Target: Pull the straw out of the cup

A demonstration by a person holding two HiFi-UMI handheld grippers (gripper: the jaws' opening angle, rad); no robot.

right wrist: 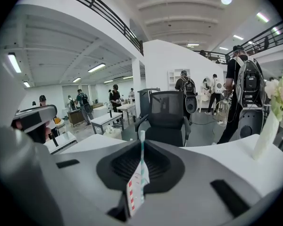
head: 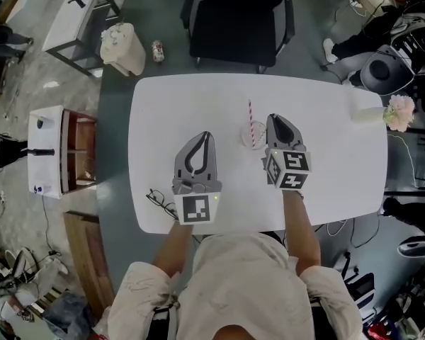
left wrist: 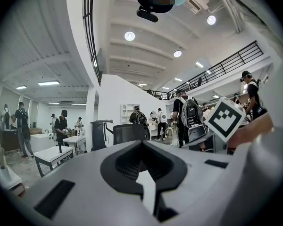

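The cup (head: 246,136), just right of centre on the table (head: 326,168), could be dragged or tipped if the straw (head: 251,115) is drawn aslant, since the cup is held by nothing. Only the straw is seen in it. The right gripper (head: 274,121) appears clamped on the straw; the left gripper (head: 207,139), lower left of the cup, is closed on nothing.

Brightly and evenly lit from overhead by round ceiling lamps (left wrist: 129,36) and strip lights (right wrist: 96,68). Only faint, soft shadows on the white surface (head: 326,183), with mild glare. Heavy fisheye bending and black corners in both gripper views. Soft focus close to the lens on the left gripper (left wrist: 142,145), the right gripper (right wrist: 141,144) and the straw (right wrist: 141,157); sharper farther back. Cool, muted colour overall.
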